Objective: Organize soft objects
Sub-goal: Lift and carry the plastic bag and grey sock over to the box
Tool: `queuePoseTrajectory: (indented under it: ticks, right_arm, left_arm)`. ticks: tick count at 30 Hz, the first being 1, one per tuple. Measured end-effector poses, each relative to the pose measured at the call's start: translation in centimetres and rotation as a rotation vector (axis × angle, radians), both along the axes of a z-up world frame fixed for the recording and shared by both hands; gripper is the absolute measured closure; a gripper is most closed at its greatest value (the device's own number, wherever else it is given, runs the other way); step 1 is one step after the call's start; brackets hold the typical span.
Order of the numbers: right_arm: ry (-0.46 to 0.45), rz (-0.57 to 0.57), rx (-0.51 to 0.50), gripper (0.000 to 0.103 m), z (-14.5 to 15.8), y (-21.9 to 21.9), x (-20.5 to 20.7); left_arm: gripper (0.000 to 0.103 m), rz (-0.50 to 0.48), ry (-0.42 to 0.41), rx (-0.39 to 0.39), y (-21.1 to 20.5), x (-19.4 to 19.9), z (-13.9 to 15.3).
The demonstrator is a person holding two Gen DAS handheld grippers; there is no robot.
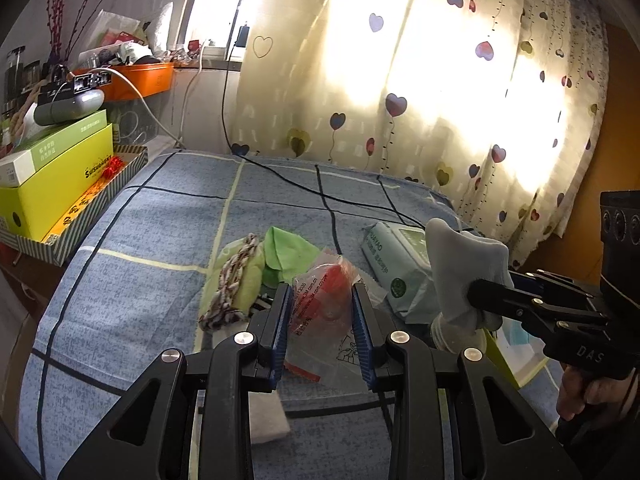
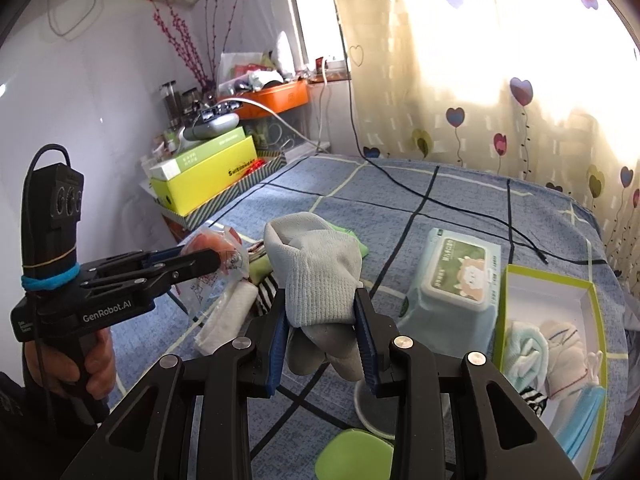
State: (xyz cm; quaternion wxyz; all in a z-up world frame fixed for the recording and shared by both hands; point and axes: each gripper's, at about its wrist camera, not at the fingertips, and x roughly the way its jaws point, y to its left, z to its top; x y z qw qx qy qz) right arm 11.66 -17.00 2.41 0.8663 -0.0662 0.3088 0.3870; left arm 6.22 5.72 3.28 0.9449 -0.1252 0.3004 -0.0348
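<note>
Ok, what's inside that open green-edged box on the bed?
The green-edged box holds a rolled pale blue-and-white cloth, a whitish sock with thin stripes and a blue face mask. The hand-held gripper hides the box's near corner, and anything underneath is covered.

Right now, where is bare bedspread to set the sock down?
Free: far bedspread beyond the wipes pack, crossed only by a black cable. Crowded: the cloth pile, and the green box already holding socks.

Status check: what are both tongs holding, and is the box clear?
Left tongs shut on clear packet, lifted. Right tongs shut on grey sock. Green-edged box open, socks already inside, room left. Wipes pack sits beside it.
</note>
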Motion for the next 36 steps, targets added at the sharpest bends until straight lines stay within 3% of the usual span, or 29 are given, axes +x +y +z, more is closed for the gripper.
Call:
queuePoseTrajectory:
  ticks: [36]
  right_arm:
    - [-0.034,-0.257,0.098,0.073,0.4,-13.2,-1.1]
  left_arm:
    - [0.072,-0.234,-0.016,0.06,-11.3,2.2,2.5]
